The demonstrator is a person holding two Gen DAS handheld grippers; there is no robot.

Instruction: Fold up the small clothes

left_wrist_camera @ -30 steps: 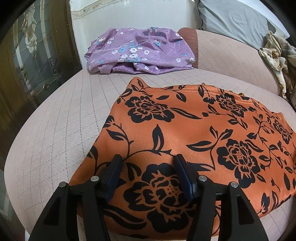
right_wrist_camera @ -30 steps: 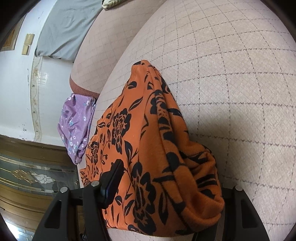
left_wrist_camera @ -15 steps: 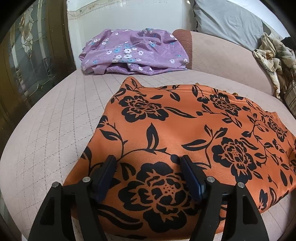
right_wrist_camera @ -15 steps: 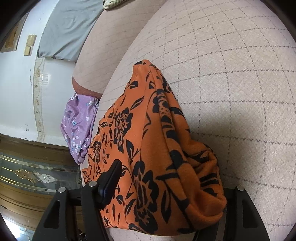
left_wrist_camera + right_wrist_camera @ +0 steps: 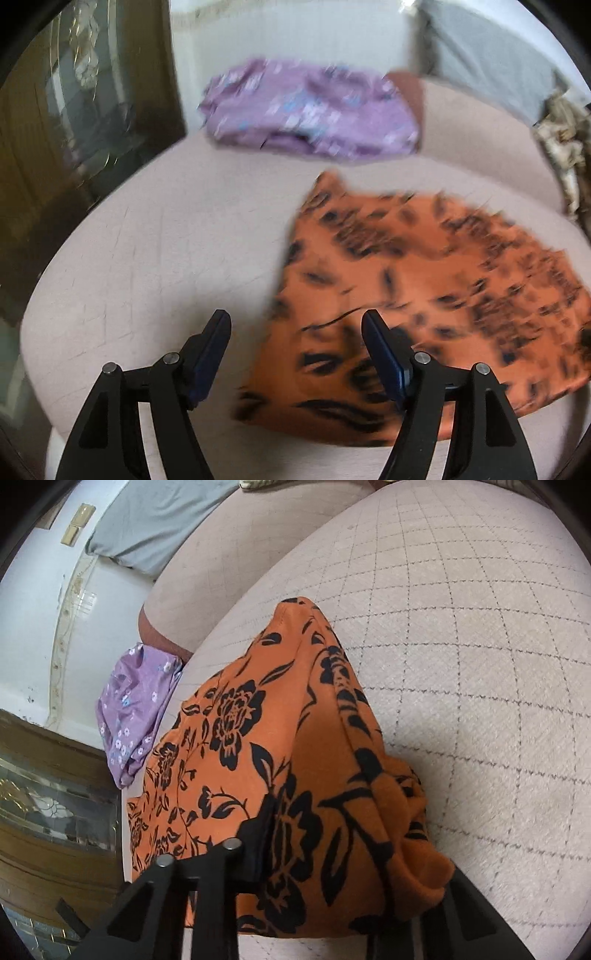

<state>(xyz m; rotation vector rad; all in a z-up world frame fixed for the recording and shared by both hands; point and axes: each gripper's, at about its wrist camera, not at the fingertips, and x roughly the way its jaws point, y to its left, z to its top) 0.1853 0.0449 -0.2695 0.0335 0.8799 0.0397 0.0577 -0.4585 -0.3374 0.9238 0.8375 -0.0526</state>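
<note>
Quilted beige sofa (image 5: 461,635) carries the orange floral garment (image 5: 258,738), the right hand-held gripper (image 5: 354,867) just closing on its bunched end, the left hand-held gripper (image 5: 295,332) apart; folding over probably follows.

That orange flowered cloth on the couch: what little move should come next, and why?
Probably the right tool should lift its bunched end of the orange flowered cloth and carry it over toward the far side. Its jaws have just been closing and now pinch the gathered fabric, while the left tool hangs open at the cloth's near edge, gripping nothing. The rest lies flat on the couch seat, ready to fold.
</note>
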